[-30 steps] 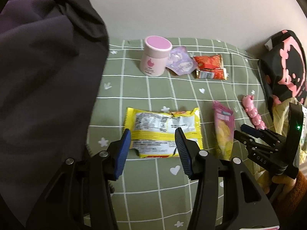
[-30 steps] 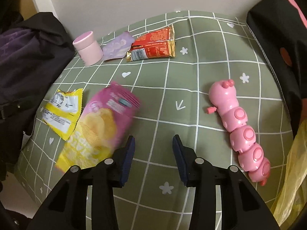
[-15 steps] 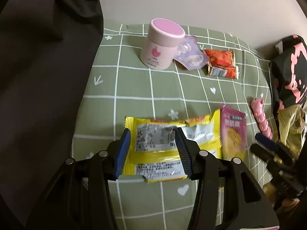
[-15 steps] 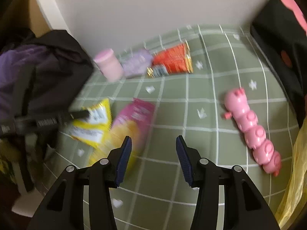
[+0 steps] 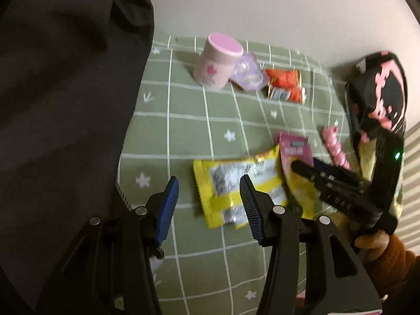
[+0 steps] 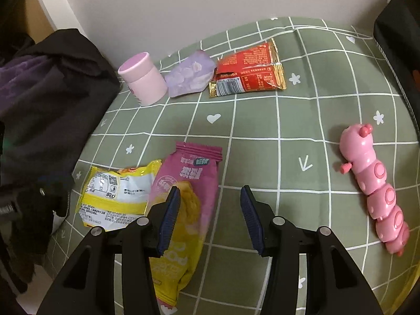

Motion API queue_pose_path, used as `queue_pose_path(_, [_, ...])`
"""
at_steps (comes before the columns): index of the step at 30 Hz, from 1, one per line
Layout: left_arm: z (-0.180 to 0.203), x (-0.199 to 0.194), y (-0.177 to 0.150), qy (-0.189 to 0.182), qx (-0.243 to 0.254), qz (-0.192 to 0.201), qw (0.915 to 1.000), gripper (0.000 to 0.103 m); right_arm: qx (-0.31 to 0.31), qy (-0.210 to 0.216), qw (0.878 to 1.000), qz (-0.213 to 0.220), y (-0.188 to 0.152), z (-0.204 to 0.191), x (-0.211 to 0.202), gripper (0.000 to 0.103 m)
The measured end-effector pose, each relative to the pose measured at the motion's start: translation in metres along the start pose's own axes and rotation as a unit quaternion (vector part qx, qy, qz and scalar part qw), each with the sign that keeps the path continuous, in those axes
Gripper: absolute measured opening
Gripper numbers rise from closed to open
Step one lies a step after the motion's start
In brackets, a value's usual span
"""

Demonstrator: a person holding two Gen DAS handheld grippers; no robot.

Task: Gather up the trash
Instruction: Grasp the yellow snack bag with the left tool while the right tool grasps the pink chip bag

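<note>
Left gripper [image 5: 210, 204] held wide apart, nothing grabbed. Right gripper [image 6: 210, 210] spread apart too, nothing pinched. Yellow wrapper [image 6: 118, 194] laid flat on green checked cloth [image 6: 262, 120], touching pink chip bag [image 6: 183, 204]. Red wrapper [image 6: 249, 71] seen farther back, beside purple packet [image 6: 189, 74].

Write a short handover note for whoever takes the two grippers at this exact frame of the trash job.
Left gripper: open, empty, hovering beside the yellow wrapper.
Right gripper: open, empty, over the pink-and-yellow chip bag, which overlaps the yellow wrapper's edge.
Red wrapper and purple wrapper lie at the far side of the green checked cloth, next to the pink jar.
Pink caterpillar toy lies to the right; probably not trash.
Done: nothing picked up in view.
Left: all four wrappers.
</note>
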State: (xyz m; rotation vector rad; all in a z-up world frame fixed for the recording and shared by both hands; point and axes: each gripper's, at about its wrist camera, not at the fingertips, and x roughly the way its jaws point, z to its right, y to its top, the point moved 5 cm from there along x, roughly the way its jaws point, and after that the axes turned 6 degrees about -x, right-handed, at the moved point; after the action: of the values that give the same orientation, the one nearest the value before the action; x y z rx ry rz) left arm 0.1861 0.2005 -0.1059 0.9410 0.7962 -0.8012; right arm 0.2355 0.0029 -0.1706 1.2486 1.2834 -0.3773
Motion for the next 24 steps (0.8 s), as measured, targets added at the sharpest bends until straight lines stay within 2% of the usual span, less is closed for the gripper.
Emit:
queue_pose_path(1, [0.0,0.0,0.004,-0.008,-0.002,0.0,1.0,0.054,-0.006,-0.005,1.0,-0.004,0.0,0.0,0.0,0.022])
queue_pose_path(3, [0.005,0.002,0.009,-0.021,0.004,-0.002,0.9998,0.057,-0.01,0.009,1.0,-0.008,-0.001,-0.001,-0.003,0.014])
queue_pose_path(5, [0.011,0.007,0.011,-0.022,0.02,-0.007,0.9995,0.057,-0.015,0.0,1.0,0.003,-0.003,0.002,-0.015,0.01])
queue_pose_path(9, [0.029,0.021,0.012,-0.026,0.082,-0.016,0.9961,0.057,0.001,-0.007,1.0,0.017,-0.008,0.019,-0.038,0.01])
queue_pose_path(11, [0.043,0.034,0.012,-0.009,0.14,-0.02,0.99,0.057,0.016,-0.009,1.0,0.02,-0.012,0.031,-0.047,0.01])
queue_pose_path(13, [0.053,0.045,0.014,0.004,0.175,-0.026,0.9843,0.057,0.03,-0.005,0.999,0.021,-0.02,0.04,-0.057,0.01])
queue_pose_path(16, [0.058,0.059,0.014,0.011,0.177,-0.046,0.983,0.057,0.037,-0.01,0.999,0.023,-0.03,0.048,-0.068,0.01])
queue_pose_path(19, [0.058,0.056,0.003,0.014,0.173,-0.053,0.9835,0.057,0.039,-0.013,0.999,0.028,-0.037,0.051,-0.076,0.01])
queue_pose_path(23, [0.054,0.053,-0.02,-0.005,0.146,-0.08,0.986,0.057,0.056,-0.006,0.998,0.023,-0.047,0.058,-0.077,0.01])
queue_pose_path(24, [0.052,0.05,-0.024,-0.002,0.143,-0.075,0.9868,0.057,0.058,-0.004,0.998,0.022,-0.049,0.059,-0.076,0.01])
